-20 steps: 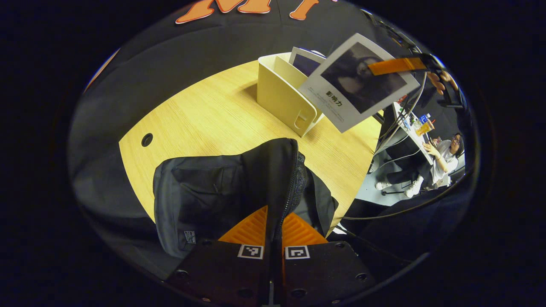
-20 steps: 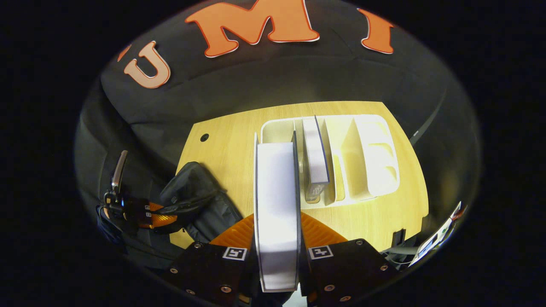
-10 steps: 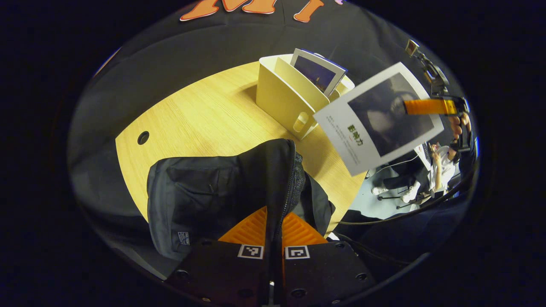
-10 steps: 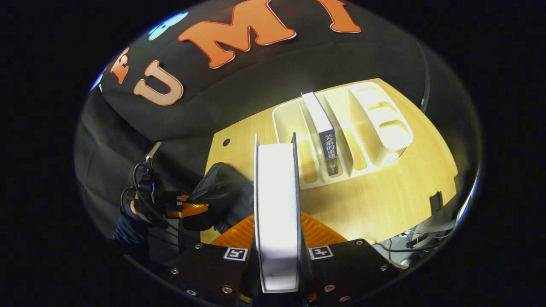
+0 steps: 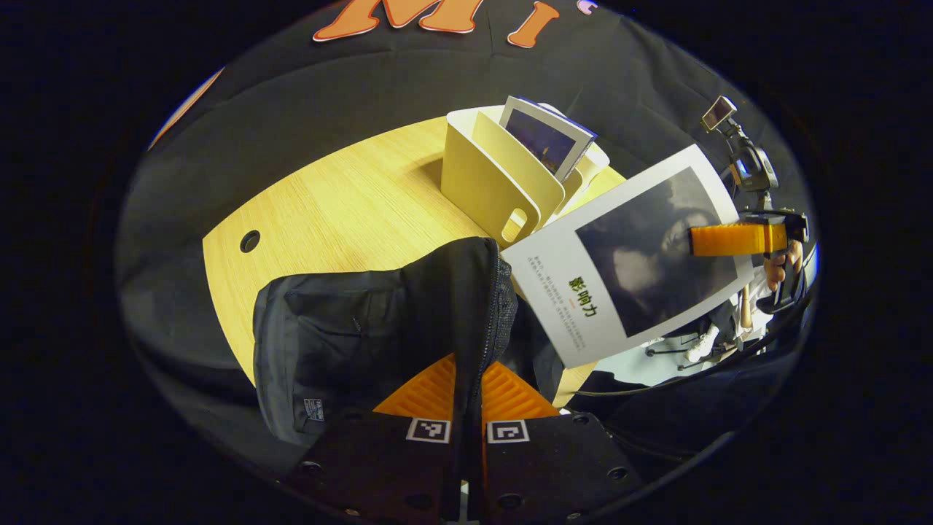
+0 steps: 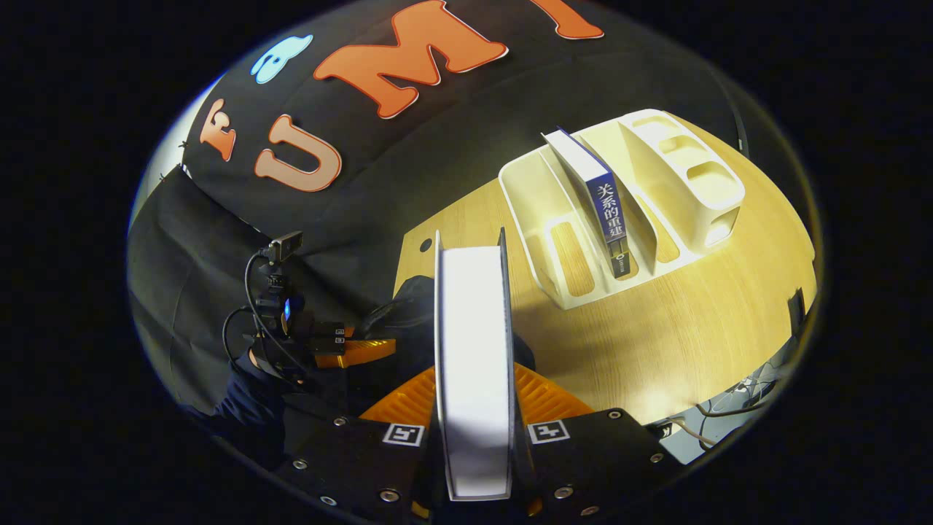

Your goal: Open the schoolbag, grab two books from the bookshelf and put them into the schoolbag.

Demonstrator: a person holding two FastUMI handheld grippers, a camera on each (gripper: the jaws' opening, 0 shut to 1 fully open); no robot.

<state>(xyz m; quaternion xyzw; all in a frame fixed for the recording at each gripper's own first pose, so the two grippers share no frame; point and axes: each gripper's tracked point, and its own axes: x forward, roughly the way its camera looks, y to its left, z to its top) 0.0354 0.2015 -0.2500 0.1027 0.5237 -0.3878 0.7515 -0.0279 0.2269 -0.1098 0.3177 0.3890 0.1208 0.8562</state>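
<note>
On the worktop [image 5: 350, 197]: a black bag [image 5: 364, 321] lies near the front edge; a cream shelf [image 5: 496, 182] stands behind it, well apart.

Bag: soft and slack; its zipped flap is pulled upright, and the mouth beside it looks open, though I cannot see inside.

Left hand-held gripper [image 5: 466, 394]: fingers pressed together on the flap's zip edge, holding it up.

Right hand-held gripper [image 6: 474, 408]: clamped on a white-covered book [image 6: 472, 364], fingers flat against its two covers near one end, page edge facing the camera. In the left gripper view the same book [image 5: 627, 262] hangs in the air just right of the bag, cover showing, lower corner near the flap.

Second book: a blue-spined one [image 6: 601, 204] leans in a middle slot of the shelf [image 6: 656, 197], not yet taken.

Step in hand: I judge the first book is being brought to the bag's mouth; about halfway through the task.

Handling, book: stiff, flat, moderately heavy; smooth covers could slide, so a firm pinch across the covers near the spine suits it. Held at one end, it may swing.

Handling, bag: limp cloth will collapse if released; the zip edge is the firmest place to hold, keeping the mouth wide.

Risk: the book's corner could catch on the flap or zip.
</note>
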